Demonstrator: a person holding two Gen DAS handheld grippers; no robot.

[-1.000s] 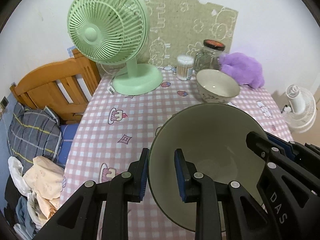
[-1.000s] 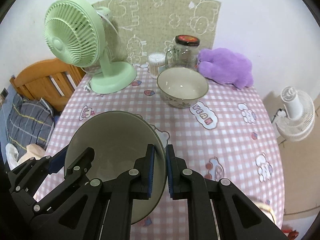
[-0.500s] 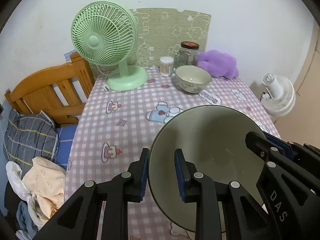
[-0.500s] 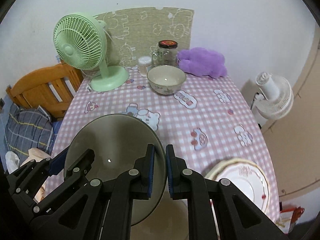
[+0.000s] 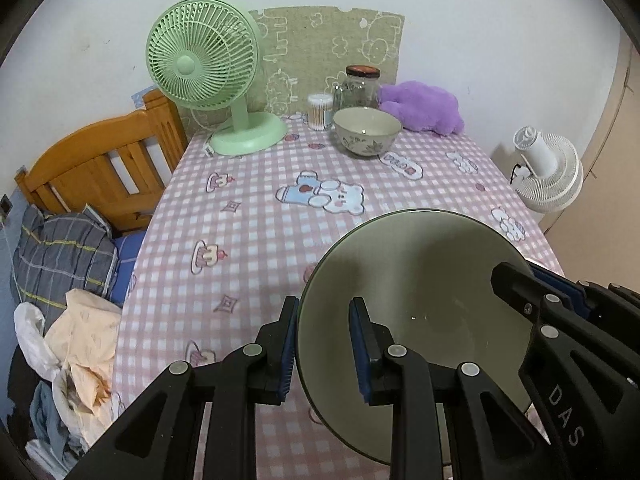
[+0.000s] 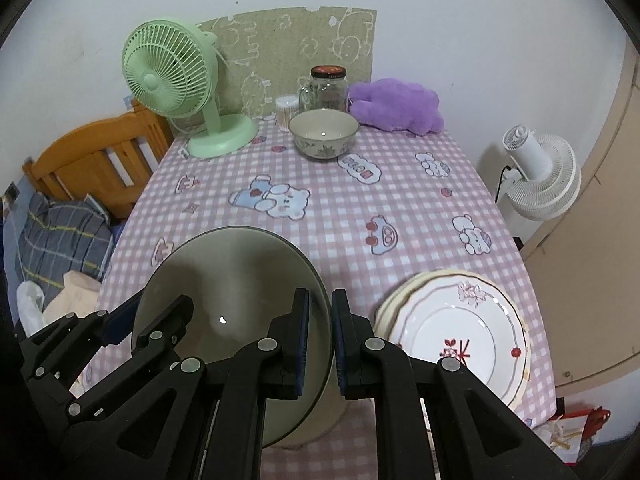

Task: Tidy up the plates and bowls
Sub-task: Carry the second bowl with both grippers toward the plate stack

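1. The surface (image 6: 400,184), draped in a pink checked cartoon cloth, stands against a white wall, and a pale green desk fan (image 5: 204,68) sits at its far edge.
2. A large olive-grey ceramic bowl (image 5: 420,280) hangs above the near edge, likely carried with both hands because it is wide.
3. The left gripper (image 5: 323,350) clenches the bowl's left rim and the right gripper (image 6: 320,340) its right rim.
4. A stack of white floral plates (image 6: 460,320) waits just beside the bowl.
5. A small cream floral bowl (image 6: 323,132) stands far back.

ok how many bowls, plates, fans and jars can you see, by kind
bowls: 2, the big grey bowl held by both grippers and the flowered bowl
plates: at least 2, stacked
fans: 2, green fan and white fan
jars: 1, glass jar
total: 7
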